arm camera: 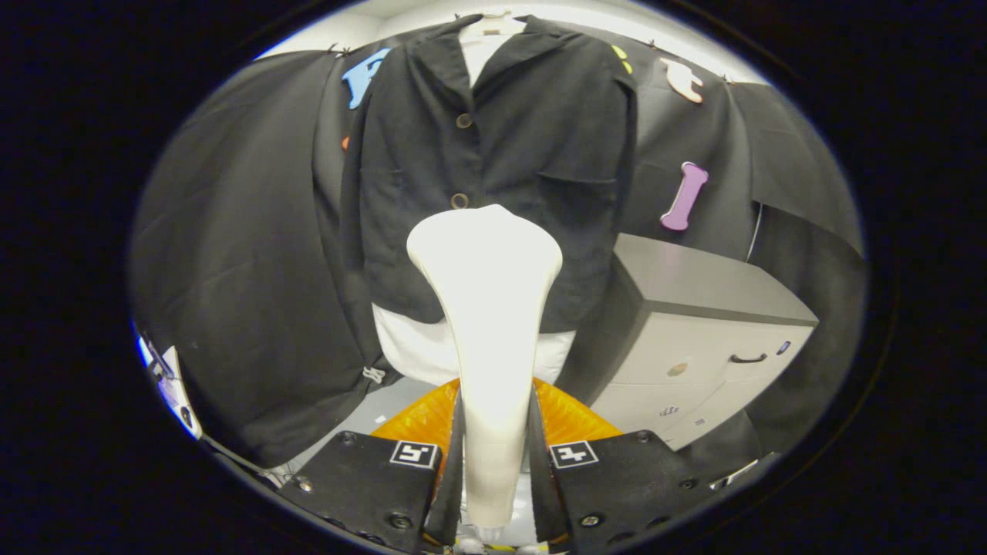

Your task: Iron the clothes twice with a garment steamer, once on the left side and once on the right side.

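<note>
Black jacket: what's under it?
A white garment hangs out below the black jacket hem and shows at the collar; the rest is covered. The gripper is shut on the white steamer, whose head hides the jacket's lower middle.

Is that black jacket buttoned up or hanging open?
Buttoned. The black jacket hangs with its front closed over two visible buttons, beyond the white steamer that the hand-held gripper is clamping.

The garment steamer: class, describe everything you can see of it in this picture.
The garment steamer is cream-white, smooth and plastic-looking. Its slim handle is clamped between both fingers of the gripper; it widens upward into a broad rounded head. It stands upright, its head in front of the hanging black jacket, below the lower button. Contact with the cloth cannot be judged.
</note>
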### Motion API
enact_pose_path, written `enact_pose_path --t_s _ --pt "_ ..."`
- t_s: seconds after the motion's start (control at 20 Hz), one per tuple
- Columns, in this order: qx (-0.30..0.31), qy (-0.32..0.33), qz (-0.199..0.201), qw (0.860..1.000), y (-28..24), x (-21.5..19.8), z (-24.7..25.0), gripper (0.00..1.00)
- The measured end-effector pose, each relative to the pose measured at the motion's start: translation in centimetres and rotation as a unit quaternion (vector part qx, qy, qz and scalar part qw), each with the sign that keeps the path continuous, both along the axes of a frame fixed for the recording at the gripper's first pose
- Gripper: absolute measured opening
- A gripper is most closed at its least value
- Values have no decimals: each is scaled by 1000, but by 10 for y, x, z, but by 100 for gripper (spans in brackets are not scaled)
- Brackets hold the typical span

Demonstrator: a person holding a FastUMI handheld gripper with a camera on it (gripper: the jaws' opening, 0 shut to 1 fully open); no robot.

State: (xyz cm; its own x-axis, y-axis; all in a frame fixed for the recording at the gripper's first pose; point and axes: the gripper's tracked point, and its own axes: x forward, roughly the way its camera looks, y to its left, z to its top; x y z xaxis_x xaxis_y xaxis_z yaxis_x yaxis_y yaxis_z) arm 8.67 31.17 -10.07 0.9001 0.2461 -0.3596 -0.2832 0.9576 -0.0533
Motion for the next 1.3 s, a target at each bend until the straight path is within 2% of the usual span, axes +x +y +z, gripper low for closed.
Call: enact_pose_path --t_s 0.25,0.75,1.0,1.3 --pt "16 -23 -24 999 -77 -12 23 40" --pt "30 -46 -77 996 -250 -23 38 40" --pt "45 -48 -90 994 -290 -27 35 39" --pt "57 -56 -91 993 -306 -29 39 39"
